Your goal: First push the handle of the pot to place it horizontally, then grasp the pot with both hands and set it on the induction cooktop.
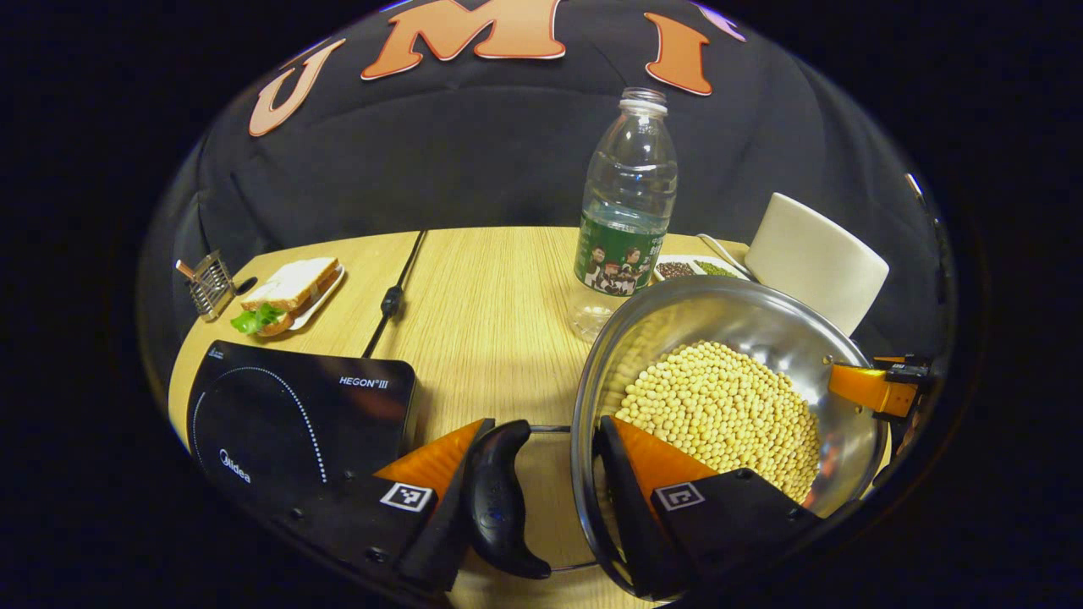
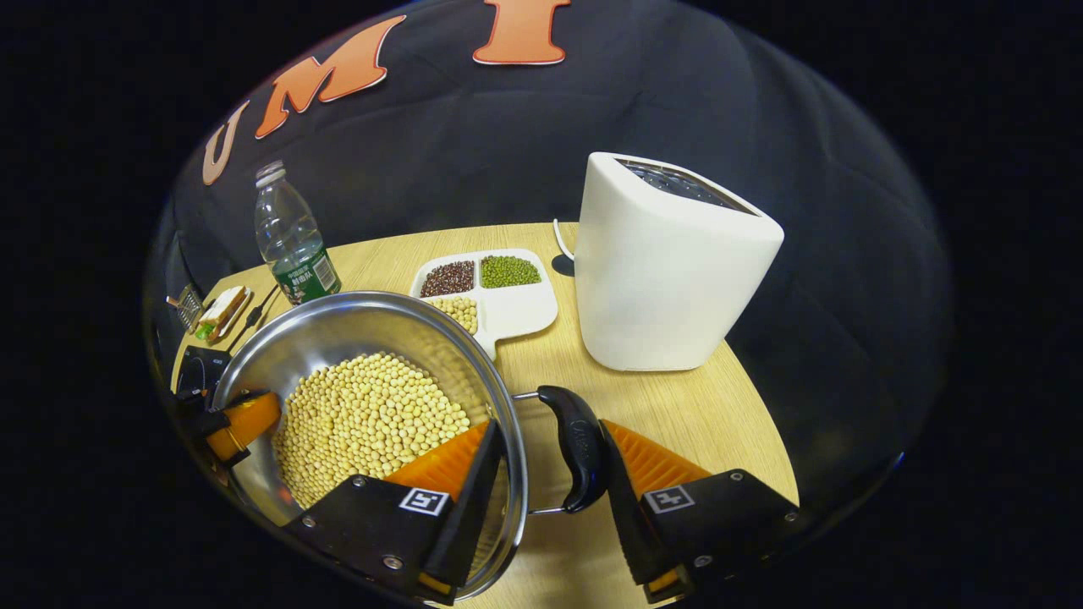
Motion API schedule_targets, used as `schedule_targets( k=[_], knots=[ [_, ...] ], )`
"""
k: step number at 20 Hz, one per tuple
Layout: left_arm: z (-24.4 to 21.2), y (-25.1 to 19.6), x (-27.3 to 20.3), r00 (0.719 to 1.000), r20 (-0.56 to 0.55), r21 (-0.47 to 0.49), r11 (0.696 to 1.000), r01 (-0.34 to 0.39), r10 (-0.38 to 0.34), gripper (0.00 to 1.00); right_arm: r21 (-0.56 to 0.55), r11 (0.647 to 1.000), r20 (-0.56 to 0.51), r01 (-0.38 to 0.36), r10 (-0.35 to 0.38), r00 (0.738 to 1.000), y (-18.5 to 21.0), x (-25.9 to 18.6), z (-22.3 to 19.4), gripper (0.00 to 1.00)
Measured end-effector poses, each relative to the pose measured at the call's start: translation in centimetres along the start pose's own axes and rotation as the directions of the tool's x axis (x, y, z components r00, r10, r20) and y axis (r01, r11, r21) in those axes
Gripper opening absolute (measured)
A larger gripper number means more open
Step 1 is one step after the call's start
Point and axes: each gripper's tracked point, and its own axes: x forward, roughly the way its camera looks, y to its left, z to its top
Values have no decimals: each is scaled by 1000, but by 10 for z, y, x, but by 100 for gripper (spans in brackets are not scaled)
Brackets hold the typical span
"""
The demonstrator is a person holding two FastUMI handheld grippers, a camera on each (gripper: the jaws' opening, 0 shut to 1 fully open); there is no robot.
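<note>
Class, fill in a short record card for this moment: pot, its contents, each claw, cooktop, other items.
pot: steel pot, off the cooktop
contents: soybeans
left claw: straddles left handle and rim
right claw: straddles right handle and rim
cooktop: induction cooktop, bare, left of pot
other items: bottle, toaster, bean tray, sandwich

induction cooktop (image 1: 288, 406) near corner hidden behind fingers; rack (image 1: 207, 283) perhaps too small.

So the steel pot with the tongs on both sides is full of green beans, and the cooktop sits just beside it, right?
Not quite. The steel pot holds pale yellow beans, not green ones, as the left gripper view shows. The rest stands: left tongs and right tongs straddle its side handles, and the cooktop sits just beside it.
</note>
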Motion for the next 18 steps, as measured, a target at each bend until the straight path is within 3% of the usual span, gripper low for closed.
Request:
schedule_targets(
  k=[7,13,16,18],
  knots=[
    [3,1,-7,1000,13,-13,1000,-5,6,80,72,997,12,23,-24,1000,3,-13,-6,63],
    [25,14,-35,998,64,-51,999,17,-14,79,94,995,91,29,-38,995,5,-61,12,62],
    [40,26,-64,995,98,-38,999,17,-13,77,106,994,126,-5,-8,992,22,-84,23,57],
    [51,40,-83,993,121,-42,999,7,-2,79,116,993,144,-37,20,989,35,-100,30,61]
  ],
)
